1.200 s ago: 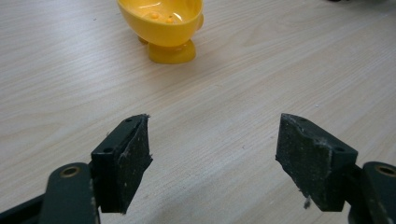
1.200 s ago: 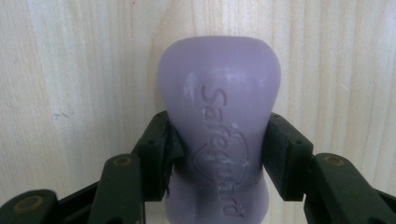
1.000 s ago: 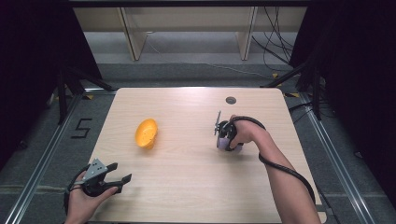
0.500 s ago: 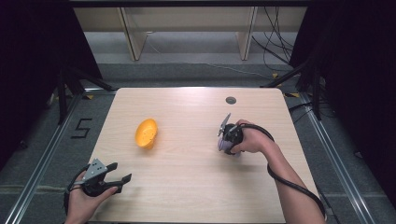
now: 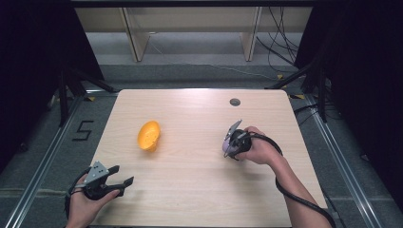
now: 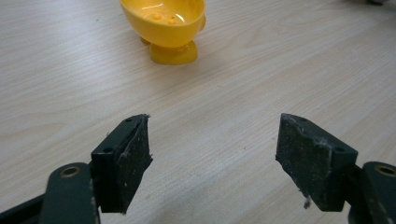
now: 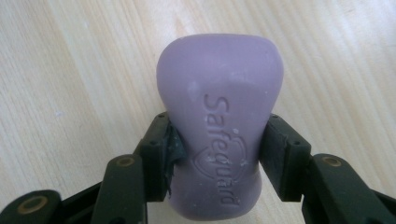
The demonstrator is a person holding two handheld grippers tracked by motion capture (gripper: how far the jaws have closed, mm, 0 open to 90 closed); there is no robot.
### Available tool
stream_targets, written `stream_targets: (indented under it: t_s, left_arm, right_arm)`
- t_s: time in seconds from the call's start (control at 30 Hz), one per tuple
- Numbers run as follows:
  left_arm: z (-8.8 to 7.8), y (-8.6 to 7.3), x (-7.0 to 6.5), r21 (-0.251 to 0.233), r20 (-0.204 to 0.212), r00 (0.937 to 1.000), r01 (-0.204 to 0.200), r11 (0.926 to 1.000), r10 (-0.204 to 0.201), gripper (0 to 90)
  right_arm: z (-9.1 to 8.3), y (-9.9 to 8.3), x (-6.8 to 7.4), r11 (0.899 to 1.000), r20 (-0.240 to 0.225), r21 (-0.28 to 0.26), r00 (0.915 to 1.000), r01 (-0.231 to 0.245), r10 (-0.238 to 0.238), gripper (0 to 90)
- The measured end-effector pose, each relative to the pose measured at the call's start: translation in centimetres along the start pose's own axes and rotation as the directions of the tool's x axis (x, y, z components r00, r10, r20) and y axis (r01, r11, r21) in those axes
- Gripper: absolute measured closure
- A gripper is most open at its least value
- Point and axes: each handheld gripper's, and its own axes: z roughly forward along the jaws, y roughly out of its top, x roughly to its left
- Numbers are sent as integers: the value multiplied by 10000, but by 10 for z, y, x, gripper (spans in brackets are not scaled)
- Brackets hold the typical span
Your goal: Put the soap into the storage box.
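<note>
Soap (image 7: 218,126), a purple bar stamped Safeguard, sits clamped in my right gripper (image 7: 216,154); the two black jaws press its narrowed waist from either side, and its rounded end reaches out past them over the pale wood; in the high view the bar (image 5: 227,146) shows as a small purple patch at the right middle of the table (image 5: 190,199), just in front of my right hand (image 5: 259,149), low over the wood, though I cannot tell whether it touches the top; the gripper's cable (image 5: 294,197) loops back from my hand along my forearm towards the near edge.

My left gripper (image 5: 122,183) hovers at the near left corner of the table, held in my left hand (image 5: 85,199), with the grey three-cornered plate on top; its jaws stand wide apart with nothing between them, bare wood showing in the gap in the left gripper view (image 6: 212,158); the pads (image 6: 133,154) look worn and frayed along their edges.

Ahead of those jaws stands a yellow cup-shaped holder (image 6: 166,25) on a short foot, its glossy hollow turned towards the camera; in the high view it (image 5: 149,135) lies on the left half of the table, well apart from both grippers and from the soap; a small dark round hole (image 5: 235,101) marks the far right part of the top.
</note>
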Motion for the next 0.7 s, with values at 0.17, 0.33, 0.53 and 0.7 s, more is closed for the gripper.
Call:
stream_targets:
  t_s: [0.17,0.33,0.53,0.7]
  left_arm:
    - [0,2,1,-156,5,9992,-399,9991,399,250]
    - [0,3,0,-223,75,9983,-570,9981,572,250]
    - [1,4,-4,-266,132,9993,-347,9990,350,250]
    - [2,6,-8,-254,298,9995,-103,9996,110,250]
  right_arm:
    - [-13,-1,6,9988,501,-488,9987,32,-8,505]
    - [-28,-3,21,9930,1101,-1165,9939,166,-37,505]
    - [-45,-11,41,9659,1741,-2585,9843,156,307,505]
    - [-56,-17,60,9420,1705,-3355,9841,106,497,505]
